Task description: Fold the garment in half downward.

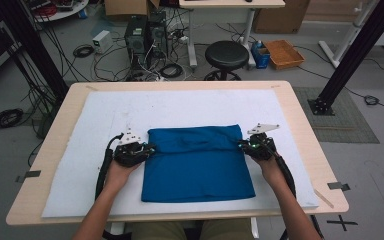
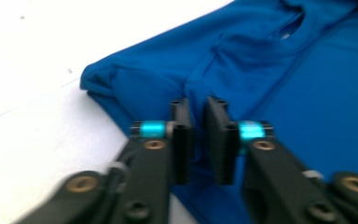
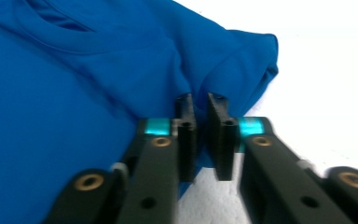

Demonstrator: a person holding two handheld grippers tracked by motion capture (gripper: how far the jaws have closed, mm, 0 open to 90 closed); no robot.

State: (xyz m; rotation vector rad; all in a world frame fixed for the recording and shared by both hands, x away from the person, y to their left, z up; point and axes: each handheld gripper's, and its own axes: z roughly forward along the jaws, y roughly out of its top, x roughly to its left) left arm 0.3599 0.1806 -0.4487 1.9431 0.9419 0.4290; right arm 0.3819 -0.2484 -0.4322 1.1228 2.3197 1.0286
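My left hand-held gripper sits at the left edge of the blue T-shirt, its jaws drawn nearly together on a fold of the cloth; in the left gripper view blue fabric shows in the narrow gap between the black pads. My right hand-held gripper mirrors it at the shirt's right edge, pinching the same way, and the right gripper view shows a ridge of cloth running into the slit between its jaws.

The shirt lies folded into a rough rectangle, collar end away from me, in the middle of the white mat that covers the table. Both grips land on the shirt's far half, just below the folded-over band near the collar.

I judge this to be the grasp step of another fold: both sides are caught, nothing is lifted yet. The next move calls for raising both edges together, evenly, and carrying them across the shirt without letting the layers slide apart.

Count: two hand-held grippers, one shirt, one mat, one table. Beyond the table stands one black stool.
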